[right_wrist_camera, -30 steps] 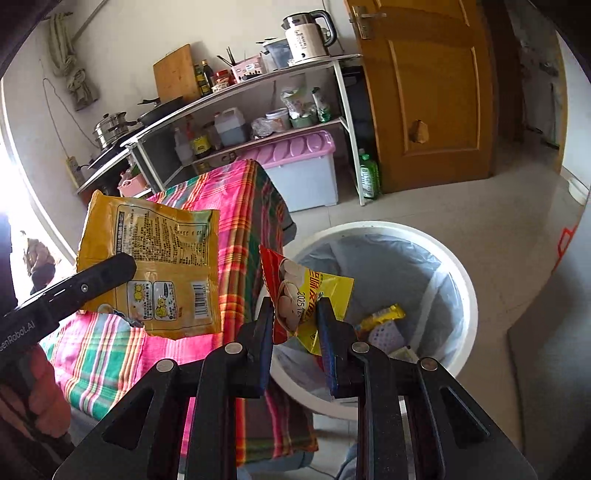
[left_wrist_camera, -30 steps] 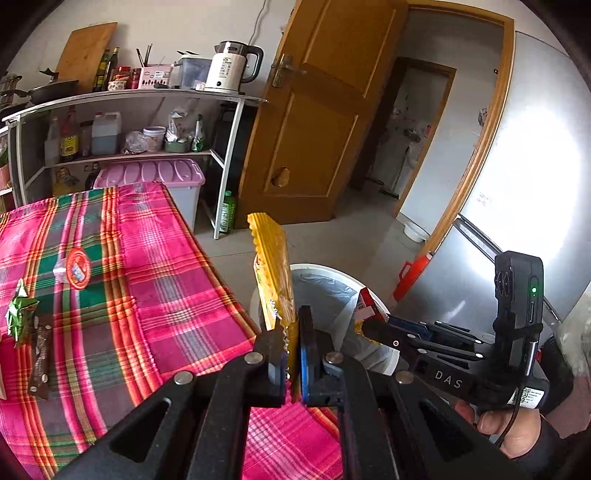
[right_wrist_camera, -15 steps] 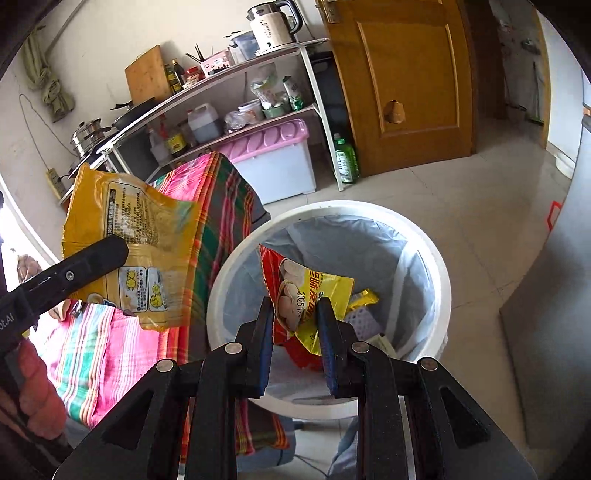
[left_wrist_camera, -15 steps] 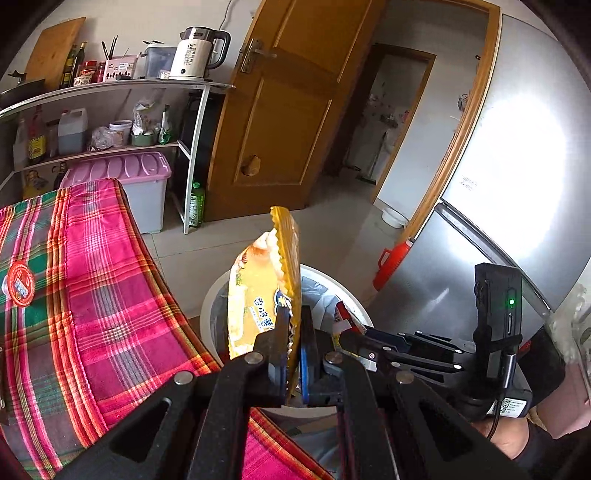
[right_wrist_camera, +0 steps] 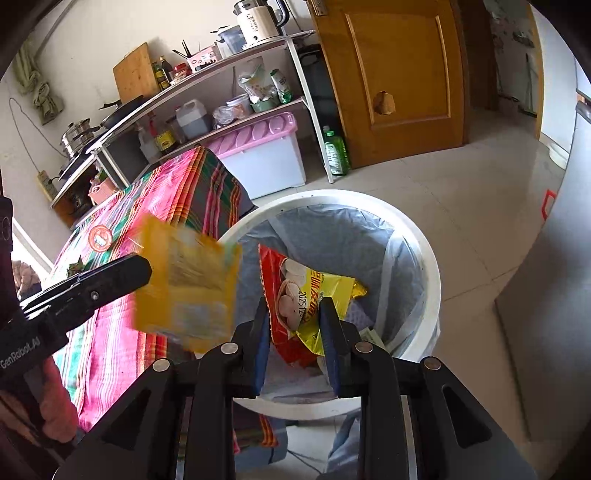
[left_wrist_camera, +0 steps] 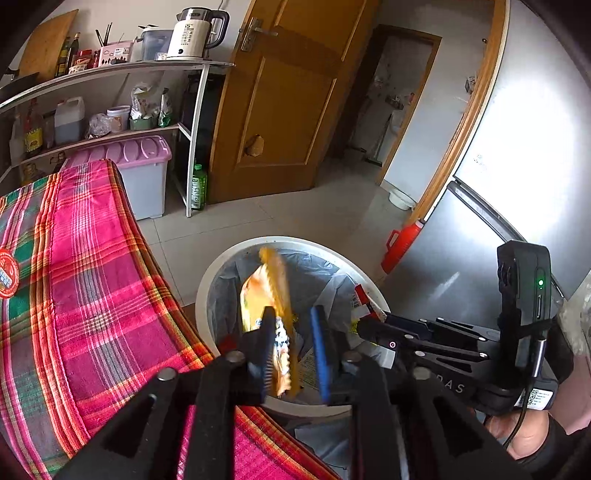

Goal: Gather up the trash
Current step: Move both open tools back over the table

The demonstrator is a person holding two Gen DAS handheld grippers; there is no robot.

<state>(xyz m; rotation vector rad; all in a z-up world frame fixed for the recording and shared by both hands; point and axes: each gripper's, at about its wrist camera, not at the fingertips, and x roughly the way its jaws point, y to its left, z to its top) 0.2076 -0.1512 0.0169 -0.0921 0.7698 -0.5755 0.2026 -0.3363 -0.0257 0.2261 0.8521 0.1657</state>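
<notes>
At left of the right wrist view, the left gripper [right_wrist_camera: 147,264] has just spread its jaws over the lined bin [right_wrist_camera: 430,266], so one yellow packet [right_wrist_camera: 188,291] drops free, blurred. At lower centre, the right gripper [right_wrist_camera: 295,332], parting slightly, grasps one red-and-yellow wrapper [right_wrist_camera: 306,295] above that bin, ready to drop.

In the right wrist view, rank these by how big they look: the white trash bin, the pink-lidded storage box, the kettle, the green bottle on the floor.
Largest to smallest as they appear:
1. white trash bin, though it is also nearest the camera
2. pink-lidded storage box
3. kettle
4. green bottle; it and the kettle look close, so that order is unsure.
</notes>
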